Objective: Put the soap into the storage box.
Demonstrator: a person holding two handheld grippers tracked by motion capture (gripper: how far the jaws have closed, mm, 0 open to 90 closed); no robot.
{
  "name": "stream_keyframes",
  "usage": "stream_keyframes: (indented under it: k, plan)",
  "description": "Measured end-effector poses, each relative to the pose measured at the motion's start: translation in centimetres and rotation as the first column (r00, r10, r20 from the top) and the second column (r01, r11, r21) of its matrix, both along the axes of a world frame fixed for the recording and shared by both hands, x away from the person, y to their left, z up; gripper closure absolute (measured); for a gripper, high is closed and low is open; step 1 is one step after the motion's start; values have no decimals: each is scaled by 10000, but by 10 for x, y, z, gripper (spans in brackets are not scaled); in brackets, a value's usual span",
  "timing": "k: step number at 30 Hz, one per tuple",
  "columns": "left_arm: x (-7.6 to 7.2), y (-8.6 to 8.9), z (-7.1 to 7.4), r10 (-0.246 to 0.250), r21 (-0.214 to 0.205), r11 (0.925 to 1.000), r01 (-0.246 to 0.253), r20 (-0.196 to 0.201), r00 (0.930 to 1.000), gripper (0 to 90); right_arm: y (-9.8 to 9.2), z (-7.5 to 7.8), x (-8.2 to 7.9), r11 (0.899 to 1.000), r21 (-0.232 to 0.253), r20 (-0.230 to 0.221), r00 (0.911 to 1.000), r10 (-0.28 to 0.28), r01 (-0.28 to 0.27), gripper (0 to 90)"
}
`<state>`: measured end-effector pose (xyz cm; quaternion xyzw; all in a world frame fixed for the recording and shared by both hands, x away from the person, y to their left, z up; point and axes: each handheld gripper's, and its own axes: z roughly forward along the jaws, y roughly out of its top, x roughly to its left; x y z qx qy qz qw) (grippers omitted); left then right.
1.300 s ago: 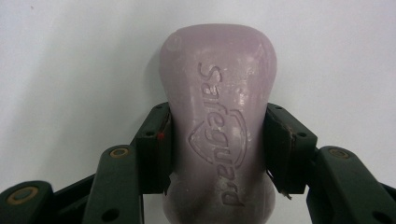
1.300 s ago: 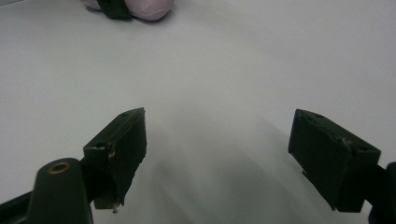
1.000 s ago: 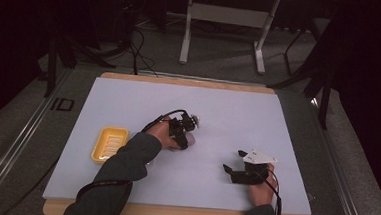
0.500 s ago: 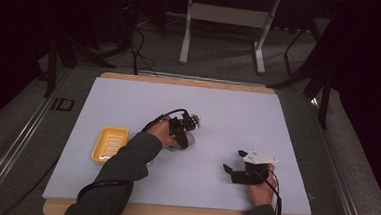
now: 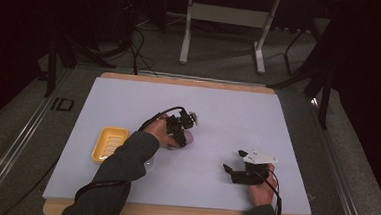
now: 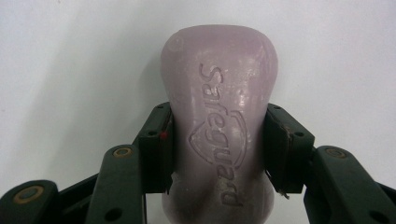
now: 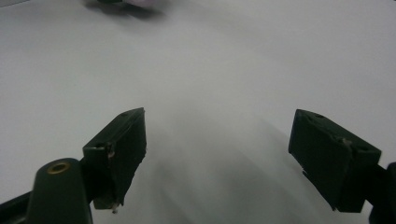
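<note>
One pale lilac, waisted bar of soap [image 6: 219, 126] with an embossed brand word and shield is seen, lying on the white table sheet [image 5: 238, 115] near its middle, clamped at its narrow waist between both pads of the left gripper [image 6: 218, 144]. In the high view the soap [image 5: 188, 137] is mostly covered by that gripper [image 5: 181, 132] and the left hand [image 5: 159, 133]; just a pale sliver shows. Its near end is cut off at the bottom edge of the left gripper view.

Two grippers are counted. The right gripper [image 5: 231, 165] is held low over the sheet, well apart from the soap, jaws spread wide with nothing between them [image 7: 217, 154]. A lilac blur at the top edge of the right gripper view is too cropped and soft to be read for certain.

One yellow ribbed plastic soap dish [image 5: 109, 143] is seen to the left of the soap, near the left sleeve; what lies just beside its near corner cannot be made out.

One wooden board edge [image 5: 190, 81] is seen around the sheet.
</note>
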<state>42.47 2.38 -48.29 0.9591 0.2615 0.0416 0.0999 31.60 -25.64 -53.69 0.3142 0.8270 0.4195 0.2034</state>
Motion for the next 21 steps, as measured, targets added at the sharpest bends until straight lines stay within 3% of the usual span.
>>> stream_keyframes:
  k: [21]
  plan:
    - [-7,18,15,441,-267,9987,-438,122,9990,500,0,0,0,10000,20,16,10000,-6,6,188]
